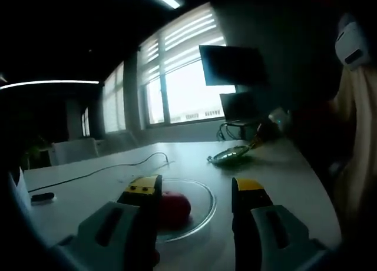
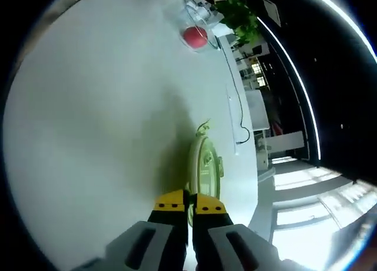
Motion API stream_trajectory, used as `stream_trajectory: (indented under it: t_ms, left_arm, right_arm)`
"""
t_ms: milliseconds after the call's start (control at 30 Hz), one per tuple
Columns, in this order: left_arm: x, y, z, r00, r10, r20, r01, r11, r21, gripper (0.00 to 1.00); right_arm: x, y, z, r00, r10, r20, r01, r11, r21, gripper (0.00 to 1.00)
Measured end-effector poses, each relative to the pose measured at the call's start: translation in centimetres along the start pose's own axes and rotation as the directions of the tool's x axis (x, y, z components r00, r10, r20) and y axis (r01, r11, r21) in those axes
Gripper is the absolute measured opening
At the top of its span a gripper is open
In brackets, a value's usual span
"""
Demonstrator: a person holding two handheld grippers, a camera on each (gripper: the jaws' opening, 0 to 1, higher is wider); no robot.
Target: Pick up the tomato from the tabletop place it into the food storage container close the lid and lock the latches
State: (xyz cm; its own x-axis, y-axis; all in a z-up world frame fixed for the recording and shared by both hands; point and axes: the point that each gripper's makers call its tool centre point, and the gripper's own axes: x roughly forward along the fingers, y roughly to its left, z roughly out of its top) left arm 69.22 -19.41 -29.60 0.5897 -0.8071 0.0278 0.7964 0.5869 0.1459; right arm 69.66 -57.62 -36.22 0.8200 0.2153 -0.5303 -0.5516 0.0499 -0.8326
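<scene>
Left tongs (image 1: 197,191) open, tomato (image 1: 174,208) in clear container (image 1: 203,209); right tongs (image 2: 188,207) pinch lid (image 2: 205,164) rim (low centre), carry level, seat squarely

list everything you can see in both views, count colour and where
tomato: 1, red, inside the container
container: 1, clear, round, on the table ahead of the left tool
lid: 1, clear with green latches, held on edge in the right tool
table: 1, white
cable: 1, dark, along the table edge
monitor: 1, black, by the window
left tool: 1, grey with yellow tips, jaws open
right tool: 1, same colours, closed on the lid
</scene>
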Motion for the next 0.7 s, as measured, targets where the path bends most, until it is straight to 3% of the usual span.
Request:
stream_trajectory:
  t_ms: [33, 467, 700]
  left_arm:
    - [0.0, 0.0, 0.0, 1.000, 0.000, 0.000, 0.000, 1.000, 0.001, 0.40]
    - [-0.2, -0.1, 0.3, 1.000, 0.000, -0.001, 0.000, 1.000, 0.007, 0.40]
    - [-0.3, -0.2, 0.6, 1.000, 0.000, 0.005, 0.000, 1.000, 0.009, 0.40]
  right_arm:
    - [-0.1, -0.6, 0.1, 1.000, -0.031, 0.000, 0.031, 0.999, -0.025, 0.00]
    - [-1.0, -3.7, 1.5, 0.991, -0.132, 0.017, 0.132, 0.990, -0.053, 0.00]
    - [-1.7, -5.1, 2.7, 0.988, -0.150, 0.025, 0.151, 0.987, -0.048, 0.00]
